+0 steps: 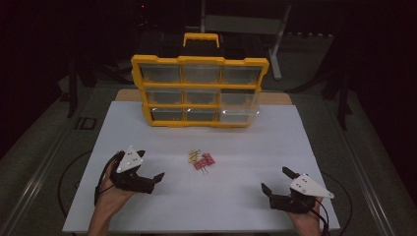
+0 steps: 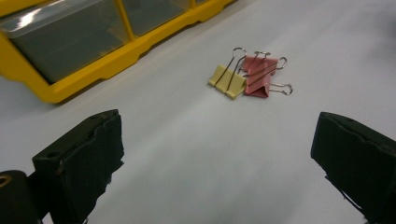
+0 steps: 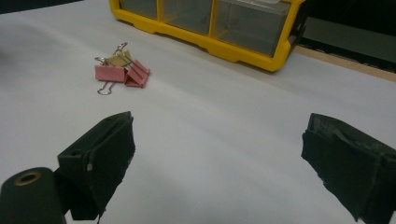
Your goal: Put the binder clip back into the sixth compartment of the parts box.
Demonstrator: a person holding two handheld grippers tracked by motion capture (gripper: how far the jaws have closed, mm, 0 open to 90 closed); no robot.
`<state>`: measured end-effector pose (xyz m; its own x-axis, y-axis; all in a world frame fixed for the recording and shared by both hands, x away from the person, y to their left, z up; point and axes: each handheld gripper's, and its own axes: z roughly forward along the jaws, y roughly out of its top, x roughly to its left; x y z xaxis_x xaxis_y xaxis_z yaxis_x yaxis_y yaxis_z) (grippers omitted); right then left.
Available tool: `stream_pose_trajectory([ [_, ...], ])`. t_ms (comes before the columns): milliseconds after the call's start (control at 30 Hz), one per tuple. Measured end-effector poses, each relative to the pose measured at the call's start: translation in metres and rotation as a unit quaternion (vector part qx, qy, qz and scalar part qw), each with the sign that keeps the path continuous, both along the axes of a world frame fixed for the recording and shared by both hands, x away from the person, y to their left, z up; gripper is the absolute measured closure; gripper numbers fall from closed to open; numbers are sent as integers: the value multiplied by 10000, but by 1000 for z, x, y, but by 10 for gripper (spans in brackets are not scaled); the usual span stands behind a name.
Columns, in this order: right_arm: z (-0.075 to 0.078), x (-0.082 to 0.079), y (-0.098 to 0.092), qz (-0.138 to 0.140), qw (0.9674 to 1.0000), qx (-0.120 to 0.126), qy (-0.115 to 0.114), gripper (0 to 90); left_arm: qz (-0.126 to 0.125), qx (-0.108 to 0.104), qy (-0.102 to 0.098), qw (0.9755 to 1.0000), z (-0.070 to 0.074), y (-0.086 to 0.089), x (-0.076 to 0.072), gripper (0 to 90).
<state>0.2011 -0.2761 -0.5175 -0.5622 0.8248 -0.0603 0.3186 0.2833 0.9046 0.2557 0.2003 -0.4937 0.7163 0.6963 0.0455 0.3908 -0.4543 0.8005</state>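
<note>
A yellow binder clip [image 1: 193,156] and two pink binder clips [image 1: 204,161] lie bunched together in the middle of the white board [image 1: 206,206]. In the left gripper view the yellow clip [image 2: 227,80] lies left of the pink ones [image 2: 259,77], ahead of the jaws. In the right gripper view the pink clips [image 3: 122,73] lie far left. My left gripper [image 1: 150,165] [image 2: 217,140] rests open at the near left, a short way from the clips. At the near right my right gripper [image 1: 276,180] [image 3: 219,135] is open and holds nothing.
A yellow organizer [image 1: 199,60] [image 2: 116,53] [image 3: 205,44] with clear drawers stands at the far edge of the board. Its lower right drawer [image 1: 239,105] sticks out a little. Dark floor and metal frames lie beyond the table.
</note>
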Motion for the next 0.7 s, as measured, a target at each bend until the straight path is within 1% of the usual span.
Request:
stream_pose_trajectory([
  [33, 0, 0, 0, 1, 10000, -5, 1, 88, -24, 23, 5, 10000, 0, -3, 2, 29],
  [167, 0, 0, 2, 15, 10000, -29, 3, 88, -115, -11, 58, 9999, 0, -13, 11, 31],
  [300, 0, 0, 4, 34, 10000, -82, 10, 88, -213, 39, 200, 9996, -1, -22, 20, 32],
  [333, 0, 0, 4, 43, 9999, -92, 5, 88, -247, 22, 228, 9994, -2, -24, 22, 34],
  [433, -1, 1, 5, 36, 9999, -163, 13, 88, -341, 108, 312, 9989, -5, -33, 28, 40],
  [500, -2, 1, 5, 36, 9999, -154, 41, 88, -417, 168, 358, 9983, -5, -36, 31, 45],
  [600, -2, 2, 6, 33, 9999, -160, 52, 88, -500, 224, 391, 9977, -7, -43, 34, 53],
  [700, -1, 3, 7, 43, 9999, -154, 61, 88, -527, 295, 399, 9974, -8, -49, 37, 66],
])
